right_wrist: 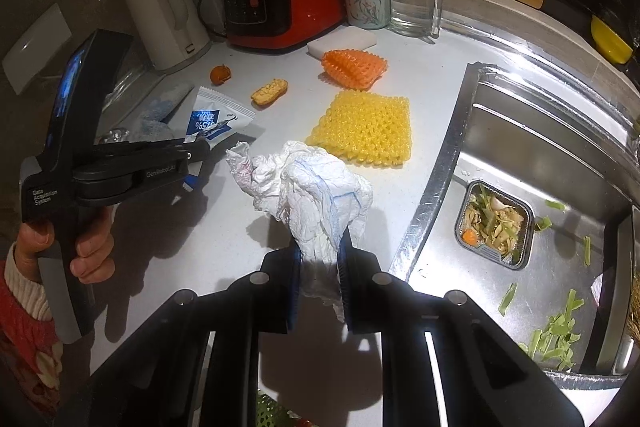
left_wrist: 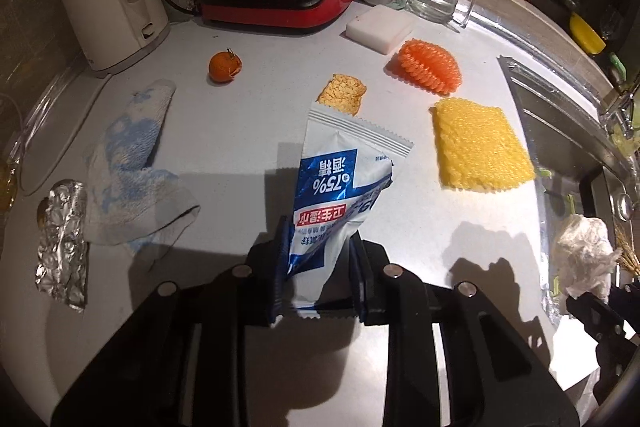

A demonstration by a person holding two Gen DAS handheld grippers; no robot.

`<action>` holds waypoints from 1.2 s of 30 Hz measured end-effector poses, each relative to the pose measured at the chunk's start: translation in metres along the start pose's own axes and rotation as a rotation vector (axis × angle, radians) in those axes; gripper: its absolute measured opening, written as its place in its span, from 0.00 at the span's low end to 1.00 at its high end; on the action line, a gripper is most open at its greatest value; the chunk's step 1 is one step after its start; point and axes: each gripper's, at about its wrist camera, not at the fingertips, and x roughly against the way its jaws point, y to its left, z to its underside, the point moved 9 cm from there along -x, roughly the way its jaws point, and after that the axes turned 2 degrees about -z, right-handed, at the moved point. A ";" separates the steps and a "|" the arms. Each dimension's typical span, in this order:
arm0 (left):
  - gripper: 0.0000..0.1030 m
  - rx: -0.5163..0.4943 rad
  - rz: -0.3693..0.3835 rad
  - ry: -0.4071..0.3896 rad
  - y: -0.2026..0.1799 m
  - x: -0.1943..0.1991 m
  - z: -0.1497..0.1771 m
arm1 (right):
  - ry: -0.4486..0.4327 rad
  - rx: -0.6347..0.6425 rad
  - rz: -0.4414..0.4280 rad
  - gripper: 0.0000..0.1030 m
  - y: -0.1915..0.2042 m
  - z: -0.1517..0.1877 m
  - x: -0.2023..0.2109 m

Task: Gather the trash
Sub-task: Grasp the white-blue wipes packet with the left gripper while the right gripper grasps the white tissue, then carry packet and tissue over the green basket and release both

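The counter (left_wrist: 224,131) is carrying most of the clutter: a yellow mat (left_wrist: 482,145) at two o'clock in the left wrist view, a blue-and-white cloth (left_wrist: 132,163) at nine, crumpled foil (left_wrist: 64,243) below it. The left gripper (left_wrist: 318,277) is clamping the near end of a wipe wrapper (left_wrist: 344,183), which is standing up at centre. It looks light, thin and slippery, so pinching deep across a crease should be holding best. The right gripper (right_wrist: 320,283) is squeezing a wad of tissue (right_wrist: 316,191), soft and weightless, lifted at twelve o'clock left of the sink (right_wrist: 440,187).
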 end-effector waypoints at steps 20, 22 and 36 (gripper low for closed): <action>0.28 -0.014 0.045 0.081 -0.086 0.127 0.194 | 0.019 0.075 -0.077 0.18 -0.003 0.134 0.105; 0.28 -0.020 0.050 0.088 -0.098 0.130 0.216 | 0.029 0.081 -0.083 0.18 -0.005 0.150 0.112; 0.34 0.031 0.090 0.261 -0.150 0.084 0.347 | 0.139 0.111 -0.103 0.19 -0.023 0.240 0.119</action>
